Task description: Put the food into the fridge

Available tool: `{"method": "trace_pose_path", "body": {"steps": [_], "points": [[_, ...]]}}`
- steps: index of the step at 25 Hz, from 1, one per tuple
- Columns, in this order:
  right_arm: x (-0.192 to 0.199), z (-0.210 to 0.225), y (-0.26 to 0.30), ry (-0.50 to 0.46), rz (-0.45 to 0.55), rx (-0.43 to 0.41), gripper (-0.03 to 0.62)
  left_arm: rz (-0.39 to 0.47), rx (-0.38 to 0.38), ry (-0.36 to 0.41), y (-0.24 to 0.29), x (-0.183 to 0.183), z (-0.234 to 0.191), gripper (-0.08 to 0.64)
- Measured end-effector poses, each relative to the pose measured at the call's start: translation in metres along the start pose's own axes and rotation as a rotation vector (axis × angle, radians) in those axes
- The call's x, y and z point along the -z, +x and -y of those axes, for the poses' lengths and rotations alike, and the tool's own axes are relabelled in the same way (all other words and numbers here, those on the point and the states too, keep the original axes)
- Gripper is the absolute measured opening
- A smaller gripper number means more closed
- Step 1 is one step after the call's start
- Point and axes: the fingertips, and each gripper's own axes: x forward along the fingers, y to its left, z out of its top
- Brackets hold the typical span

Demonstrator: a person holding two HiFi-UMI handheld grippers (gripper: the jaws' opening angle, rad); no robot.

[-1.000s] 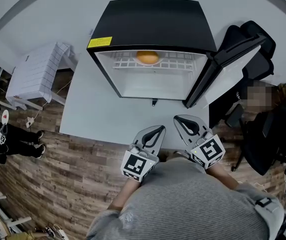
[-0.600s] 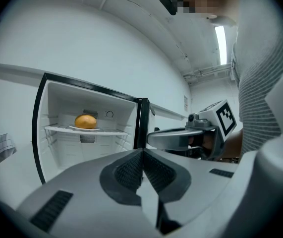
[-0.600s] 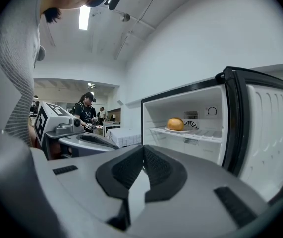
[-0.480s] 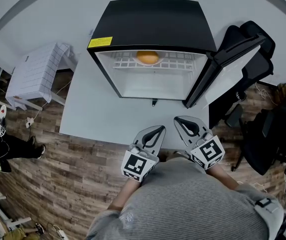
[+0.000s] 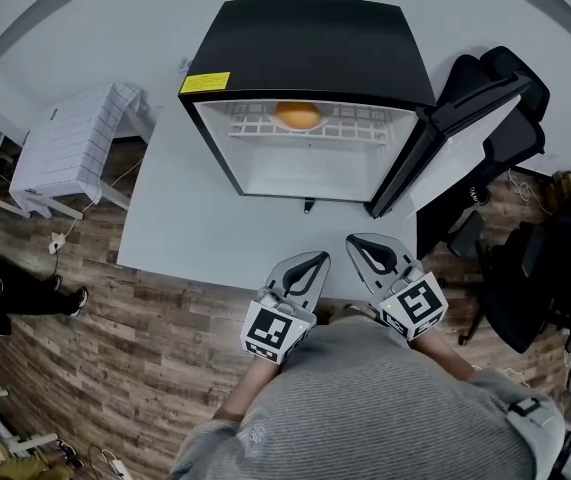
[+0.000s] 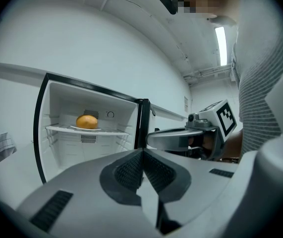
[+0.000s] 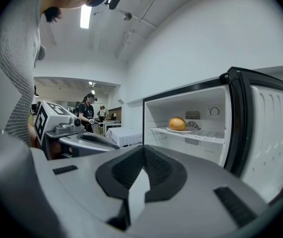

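Only the bystander (image 5: 0,293) at the left edge has shifted, now further out of frame; both grippers sit where they were.

From the head view, the left gripper (image 5: 315,258) and right gripper (image 5: 357,240) lie side by side at the near edge of the white table (image 5: 185,228), tips toward the fridge (image 5: 305,38). Bare tabletop lies between them and the fridge's open front. Its door (image 5: 457,156) is swung out to the right, past the table's right edge, with a black chair (image 5: 510,88) just behind it. The round orange food (image 5: 298,114) rests on the wire shelf (image 5: 365,128) at the back of the fridge, well apart from both grippers.

In the left gripper view, the jaws are pressed together with nothing between them, and the shelf has free room to the right of the food.

In the right gripper view, the jaws likewise meet, empty. The door's edge stands close on the right.
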Motion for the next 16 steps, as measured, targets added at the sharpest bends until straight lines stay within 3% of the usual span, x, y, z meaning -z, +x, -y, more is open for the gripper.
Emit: {"method": "trace_pose_path", "body": {"steps": [16], "points": [[-0.0012, -0.0068, 0.0053, 0.0, -0.011, -0.014, 0.012, -0.003, -0.005, -0.013, -0.0058, 0.0021, -0.0052, 0.008]]}}
